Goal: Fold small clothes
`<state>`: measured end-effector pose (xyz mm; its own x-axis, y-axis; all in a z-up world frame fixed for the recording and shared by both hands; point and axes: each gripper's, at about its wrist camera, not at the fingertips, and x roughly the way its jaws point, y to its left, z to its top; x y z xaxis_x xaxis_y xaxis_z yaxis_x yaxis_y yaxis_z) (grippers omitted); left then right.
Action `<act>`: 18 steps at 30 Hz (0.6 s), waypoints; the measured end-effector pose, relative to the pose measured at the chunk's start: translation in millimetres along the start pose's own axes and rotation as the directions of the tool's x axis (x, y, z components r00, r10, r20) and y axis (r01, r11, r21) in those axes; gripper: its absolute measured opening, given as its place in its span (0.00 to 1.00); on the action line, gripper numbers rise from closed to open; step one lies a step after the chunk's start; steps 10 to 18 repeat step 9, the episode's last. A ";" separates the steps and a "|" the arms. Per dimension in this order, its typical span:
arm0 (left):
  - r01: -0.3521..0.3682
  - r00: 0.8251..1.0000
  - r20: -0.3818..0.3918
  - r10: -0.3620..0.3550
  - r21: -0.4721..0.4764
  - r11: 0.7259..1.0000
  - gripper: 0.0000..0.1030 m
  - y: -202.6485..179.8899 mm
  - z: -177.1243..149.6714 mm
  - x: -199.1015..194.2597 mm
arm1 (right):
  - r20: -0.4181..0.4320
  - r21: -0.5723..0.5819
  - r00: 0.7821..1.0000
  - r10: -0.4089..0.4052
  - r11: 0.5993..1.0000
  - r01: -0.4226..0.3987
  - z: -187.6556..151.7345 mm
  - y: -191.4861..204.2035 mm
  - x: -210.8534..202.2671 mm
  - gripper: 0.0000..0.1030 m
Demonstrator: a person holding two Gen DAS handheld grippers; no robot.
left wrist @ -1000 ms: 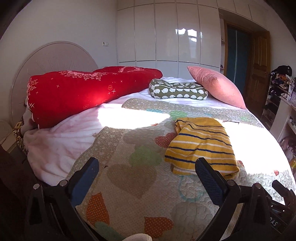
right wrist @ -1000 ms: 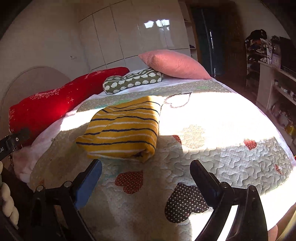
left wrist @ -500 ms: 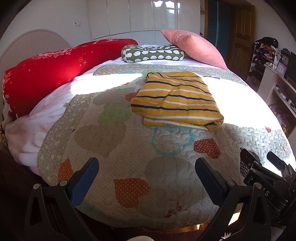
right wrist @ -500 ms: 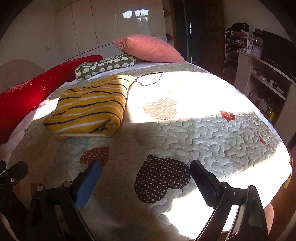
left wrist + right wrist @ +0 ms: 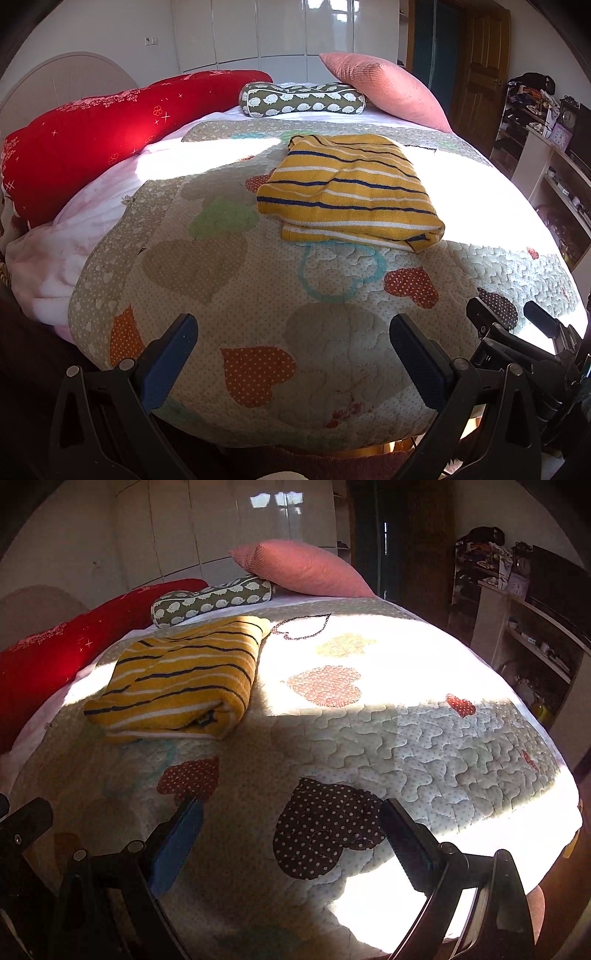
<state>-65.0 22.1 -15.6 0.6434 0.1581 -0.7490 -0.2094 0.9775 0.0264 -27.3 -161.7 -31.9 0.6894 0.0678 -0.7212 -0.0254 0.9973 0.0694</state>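
Observation:
A yellow garment with navy and white stripes (image 5: 349, 192) lies folded into a compact rectangle on the heart-patterned quilt (image 5: 229, 295). It also shows in the right wrist view (image 5: 181, 679), left of centre. My left gripper (image 5: 293, 339) is open and empty, held back over the foot edge of the bed, well short of the garment. My right gripper (image 5: 291, 823) is open and empty, also back near the foot edge, to the right of the garment. The right gripper's body shows at the lower right of the left wrist view (image 5: 524, 343).
A red duvet (image 5: 110, 125) lies along the left side. A green patterned bolster (image 5: 303, 101) and a pink pillow (image 5: 388, 88) sit at the head. Shelves (image 5: 554, 166) and a wooden door (image 5: 476, 62) stand to the right. Bright sunlight covers the quilt's right half.
Both grippers have drawn back from the folded garment toward the foot of the bed, staying open. The garment has not moved.

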 end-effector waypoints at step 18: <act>0.007 1.000 -0.016 -0.007 0.006 1.000 1.00 -1.5 -3.5 3.2 | -0.010 -0.017 1.000 0.005 1.000 -0.005 -1.4 5.5 2.0 0.95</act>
